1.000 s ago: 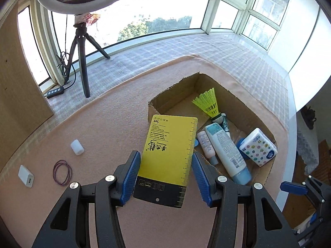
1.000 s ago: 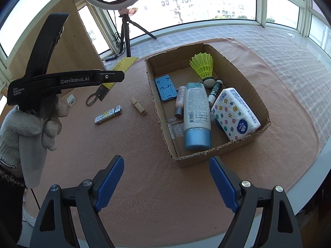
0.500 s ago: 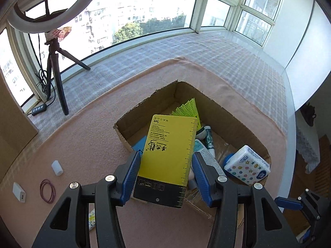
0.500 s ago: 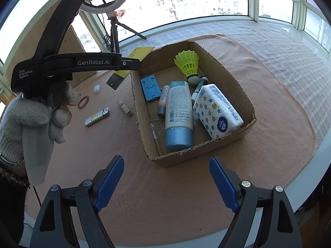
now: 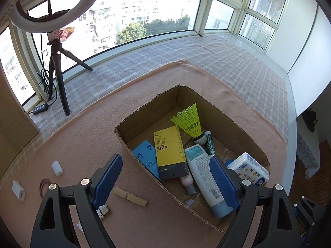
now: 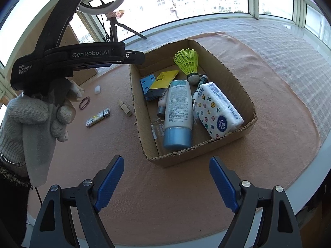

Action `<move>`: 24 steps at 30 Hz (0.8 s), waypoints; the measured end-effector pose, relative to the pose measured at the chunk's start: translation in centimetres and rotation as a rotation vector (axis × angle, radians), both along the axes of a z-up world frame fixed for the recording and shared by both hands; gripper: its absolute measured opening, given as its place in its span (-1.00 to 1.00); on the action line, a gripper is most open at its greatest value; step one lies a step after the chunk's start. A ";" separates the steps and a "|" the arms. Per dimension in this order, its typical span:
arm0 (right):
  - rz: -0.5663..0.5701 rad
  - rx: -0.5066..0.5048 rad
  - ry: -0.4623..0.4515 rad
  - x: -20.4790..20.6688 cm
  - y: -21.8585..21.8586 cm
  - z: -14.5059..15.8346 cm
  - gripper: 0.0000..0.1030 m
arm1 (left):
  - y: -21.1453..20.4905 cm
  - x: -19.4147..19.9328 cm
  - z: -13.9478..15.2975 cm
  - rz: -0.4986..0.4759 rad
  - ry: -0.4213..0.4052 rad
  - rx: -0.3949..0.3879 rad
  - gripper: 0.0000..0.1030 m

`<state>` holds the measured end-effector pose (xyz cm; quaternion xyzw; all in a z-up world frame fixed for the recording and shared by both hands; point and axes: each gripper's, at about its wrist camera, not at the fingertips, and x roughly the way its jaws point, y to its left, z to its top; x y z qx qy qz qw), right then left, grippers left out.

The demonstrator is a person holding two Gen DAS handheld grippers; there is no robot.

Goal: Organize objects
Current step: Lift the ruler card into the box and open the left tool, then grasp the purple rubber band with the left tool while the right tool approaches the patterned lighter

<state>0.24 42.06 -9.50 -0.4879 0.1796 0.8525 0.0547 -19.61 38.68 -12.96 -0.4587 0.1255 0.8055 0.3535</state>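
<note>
across the centre of both views a pink felt mat is spread over the checked sill cover, giving loose items a soft, non-slip surface. at mid-frame the cardboard box is set as the collection point; its low walls keep the sorted items together. inside it, at lower right, a star-patterned tissue pack is laid against the right wall, and a white lotion tube lies lengthwise beside it, cap toward the near wall. the yellow ruler card is resting flat in the box, partly over a blue holder and touching the tube; it appears to have been dropped there for storage. a yellow shuttlecock is placed toward the far end.

the left gripper is held above the near-left box wall; its jaws are opening and nothing is held between them. the right gripper is held spread wide and empty at lower frame, short of the box, apparently on standby.

left of the box, a clothespin, a patterned lighter, a hair band and a small white cap are not yet collected.
</note>
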 end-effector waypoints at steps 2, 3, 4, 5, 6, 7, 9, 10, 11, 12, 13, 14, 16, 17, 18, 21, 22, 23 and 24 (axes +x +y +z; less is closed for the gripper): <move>0.003 -0.004 -0.004 -0.1 -0.1 0.0 0.58 | -0.3 0.1 0.1 0.000 0.001 0.002 0.72; 0.005 -0.005 -0.006 -0.1 -0.2 0.0 0.58 | -0.5 0.1 0.2 0.000 0.001 0.003 0.72; 0.008 -0.006 -0.007 -0.2 -0.4 0.0 0.58 | -0.6 0.2 0.2 -0.001 0.000 0.003 0.72; 0.012 -0.007 -0.008 -0.3 -0.5 0.0 0.58 | -0.8 0.2 0.2 0.002 0.000 0.004 0.72; 0.016 -0.010 -0.009 -0.3 -0.6 0.0 0.58 | -1.0 0.3 0.2 0.005 0.000 0.004 0.72; 0.020 -0.013 -0.009 -0.4 -0.7 0.0 0.58 | -1.3 0.3 0.1 0.007 -0.002 0.003 0.72; 0.028 -0.021 -0.009 -0.6 -1.0 0.0 0.58 | -2.1 0.2 0.0 0.018 -0.005 0.001 0.72; 0.031 -0.024 -0.009 -0.7 -1.2 0.0 0.58 | -2.5 0.2 0.0 0.025 -0.007 0.001 0.72; 0.035 -0.027 -0.010 -0.8 -1.4 0.0 0.58 | -3.0 0.1 -0.1 0.035 -0.009 0.001 0.72; 0.040 -0.031 -0.011 -1.0 -1.5 -0.1 0.58 | -3.6 0.1 -0.1 0.044 -0.011 0.002 0.72; 0.044 -0.036 -0.013 -1.1 -1.7 -0.1 0.58 | -4.2 0.0 -0.2 0.051 -0.013 0.002 0.72; 0.050 -0.041 -0.014 -1.2 -2.0 -0.2 0.58 | -4.8 -0.1 -0.2 0.059 -0.014 -0.001 0.72; 0.064 -0.053 -0.017 -1.6 -2.5 -0.4 0.58 | -6.2 -0.3 -0.3 0.081 -0.013 -0.004 0.72; 0.071 -0.057 -0.019 -1.7 -2.7 -0.4 0.58 | -7.0 -0.4 -0.4 0.092 -0.015 -0.006 0.72; 0.078 -0.060 -0.021 -1.9 -3.0 -0.5 0.58 | -7.9 -0.6 -0.5 0.106 -0.017 -0.008 0.72; 0.101 -0.062 -0.024 -2.6 -3.9 -0.4 0.58 | -10.6 -1.3 -1.0 0.147 -0.027 -0.016 0.72; 0.108 -0.061 -0.022 -2.9 -4.1 -0.3 0.58 | -11.7 -1.6 -1.1 0.164 -0.030 -0.022 0.72; 0.117 -0.060 -0.019 -3.2 -4.4 -0.2 0.58 | -12.7 -1.8 -1.3 0.184 -0.034 -0.025 0.72; 0.126 -0.059 -0.016 -3.5 -4.6 -0.1 0.58 | -13.8 -2.2 -1.5 0.205 -0.039 -0.026 0.72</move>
